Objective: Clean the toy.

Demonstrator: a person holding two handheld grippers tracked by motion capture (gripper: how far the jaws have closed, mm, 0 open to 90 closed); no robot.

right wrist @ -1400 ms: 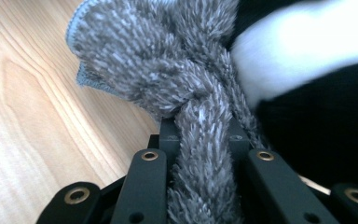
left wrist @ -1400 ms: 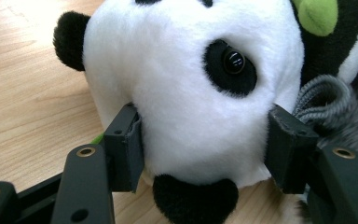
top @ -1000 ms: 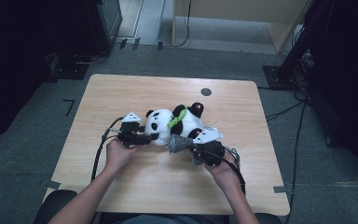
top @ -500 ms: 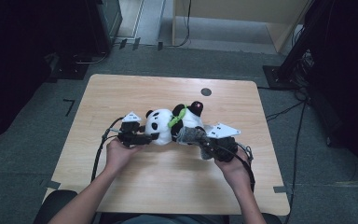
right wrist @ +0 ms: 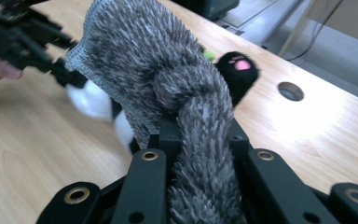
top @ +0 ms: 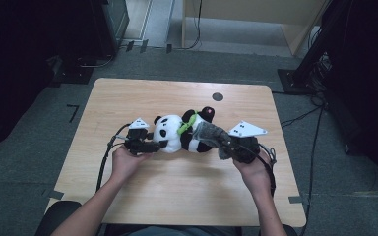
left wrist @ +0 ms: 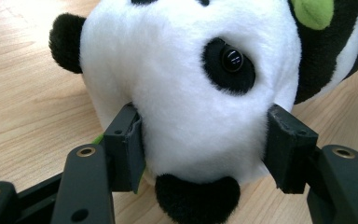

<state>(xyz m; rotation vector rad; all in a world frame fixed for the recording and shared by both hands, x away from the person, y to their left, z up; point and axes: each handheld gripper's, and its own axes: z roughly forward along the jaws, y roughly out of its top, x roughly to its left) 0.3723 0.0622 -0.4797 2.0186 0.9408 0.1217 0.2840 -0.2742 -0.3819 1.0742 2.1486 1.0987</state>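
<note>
1. Panda plush [top: 177, 133] is laid on its side mid-bench [top: 128, 98], its head clamped by the left tool [top: 152, 146].
2. Grey fuzzy cloth [right wrist: 168, 93] is pinched by the closed right tool [right wrist: 200, 135], draped over the panda's body.

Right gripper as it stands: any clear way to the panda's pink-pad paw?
Probably not yet. The right gripper is shut on the grey fuzzy cloth, so its jaws are full, though the paw lies uncovered just beyond on the table.
</note>
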